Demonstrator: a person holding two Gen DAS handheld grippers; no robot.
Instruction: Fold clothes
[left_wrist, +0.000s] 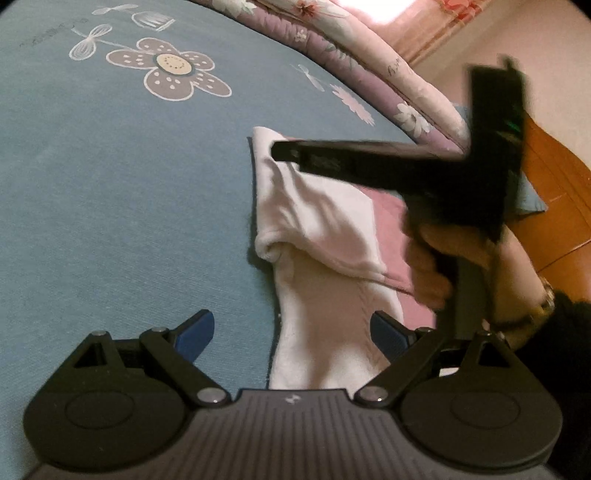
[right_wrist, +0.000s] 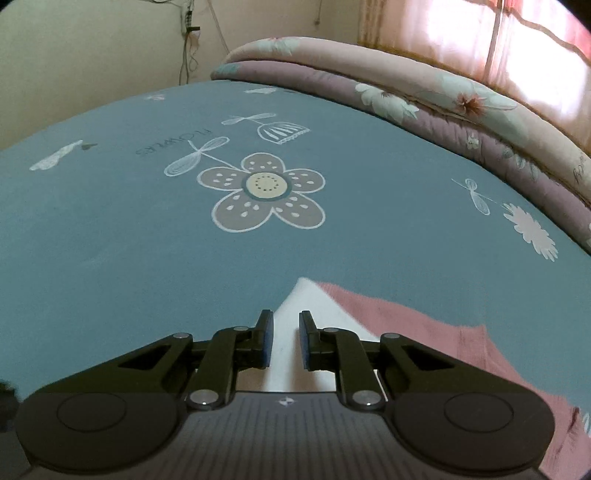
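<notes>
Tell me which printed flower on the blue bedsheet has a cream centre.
The large grey five-petalled flower with white-dotted petals; the small white daisy-like flower near the folded quilts has none.

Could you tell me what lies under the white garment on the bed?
A pink cloth shows beneath the white garment, both on the blue bedsheet. Whatever else lies under the folds is covered.

Dim, warm indoor light; a curtained window (right_wrist: 498, 44) glows overexposed at upper right in both views. The right gripper (left_wrist: 284, 151) and its hand (left_wrist: 432, 266) smear with motion blur (left wrist view). Fisheye bends the bedsheet (right_wrist: 110, 229); corners vignette black.
</notes>
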